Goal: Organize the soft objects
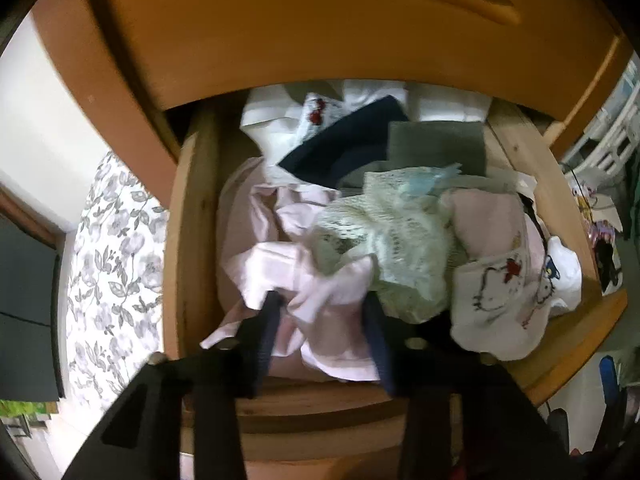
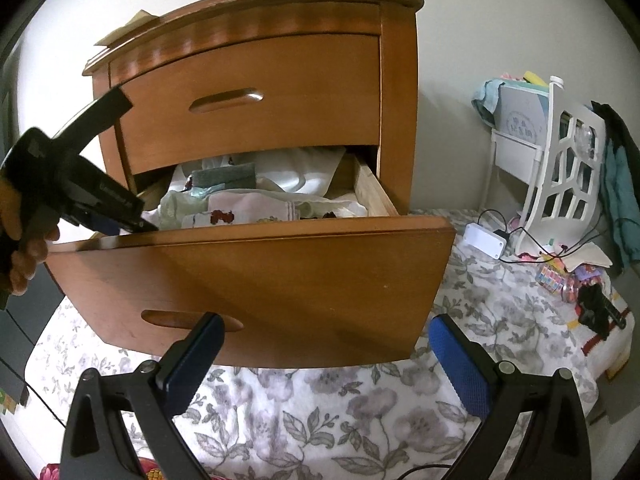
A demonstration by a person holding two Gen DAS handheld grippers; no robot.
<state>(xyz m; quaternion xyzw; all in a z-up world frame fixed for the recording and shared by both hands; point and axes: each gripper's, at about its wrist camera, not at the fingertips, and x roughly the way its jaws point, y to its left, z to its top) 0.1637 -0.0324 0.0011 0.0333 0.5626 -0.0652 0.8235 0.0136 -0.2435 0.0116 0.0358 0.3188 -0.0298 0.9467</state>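
The lower drawer [image 1: 188,216] of a wooden nightstand [image 2: 280,92] is pulled out and full of crumpled clothes. In the left wrist view my left gripper [image 1: 324,312] reaches into the drawer's near end, its fingers apart around a pale pink garment [image 1: 320,300]. Beside it lie a pale green lace piece [image 1: 384,232], a white cartoon-cat print cloth [image 1: 500,304], a navy garment [image 1: 344,140] and a grey folded piece [image 1: 436,144]. In the right wrist view the left gripper's body [image 2: 80,184] dips over the drawer front [image 2: 280,292]. My right gripper [image 2: 324,356] is open and empty, in front of the drawer front.
The closed upper drawer [image 2: 248,100] overhangs the back of the open one. The nightstand stands on a grey floral cloth [image 2: 320,420]. To the right are a white box with cables [image 2: 484,240], a white rack [image 2: 568,160], toys [image 2: 576,280] and hanging teal fabric [image 2: 620,184].
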